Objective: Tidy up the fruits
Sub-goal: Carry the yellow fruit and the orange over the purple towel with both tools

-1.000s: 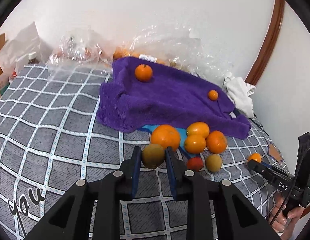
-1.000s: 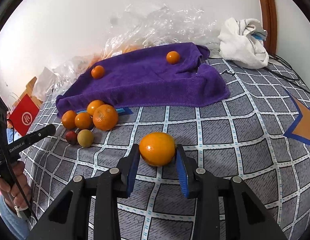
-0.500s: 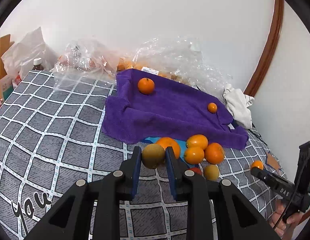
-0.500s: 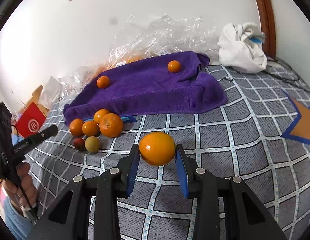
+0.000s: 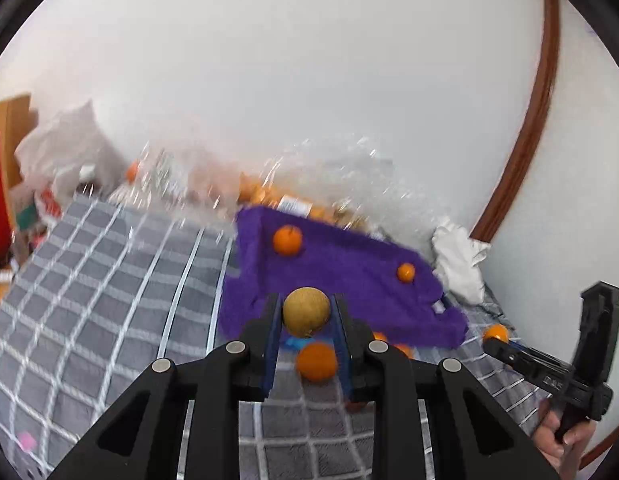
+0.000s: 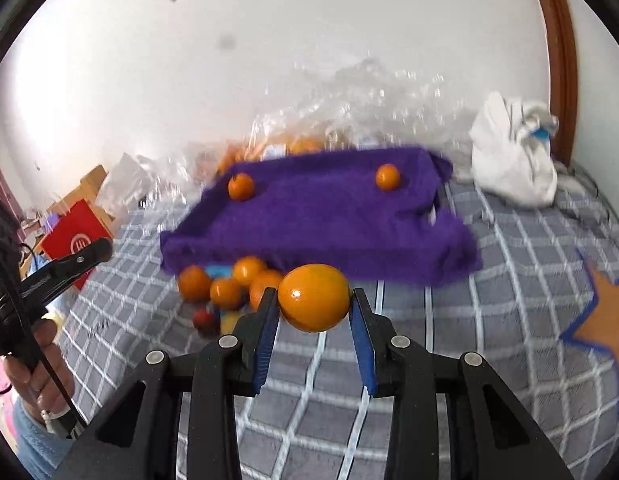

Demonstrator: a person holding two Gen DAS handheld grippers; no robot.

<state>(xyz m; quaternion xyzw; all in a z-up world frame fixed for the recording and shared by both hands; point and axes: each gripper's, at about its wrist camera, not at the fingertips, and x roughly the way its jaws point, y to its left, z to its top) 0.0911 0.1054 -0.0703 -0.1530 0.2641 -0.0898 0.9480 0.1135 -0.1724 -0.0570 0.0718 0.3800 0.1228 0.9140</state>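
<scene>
Two-handed carry of fruit toward the purple towel. The left gripper has its fingers clamped on a brownish-green round fruit, held clear of the checked bedspread. The right gripper has its fingers clamped on a glossy orange, likewise held above the bed. Two small oranges lie well apart on the towel. A loose cluster of oranges with a small red fruit lies on the bedspread just in front of the towel's near edge. Clear plastic bags and a white cloth lie behind and beside the towel.

The step in hand appears to be transport for placement on the towel. To do it well, each fruit should probably be kept level, carried over the near cluster without brushing it, and lowered until it rests on the pile. Only then should the fingers part. Round fruit rolls readily. The towel's folds look uneven, so a flat patch away from the edge seems safest.
</scene>
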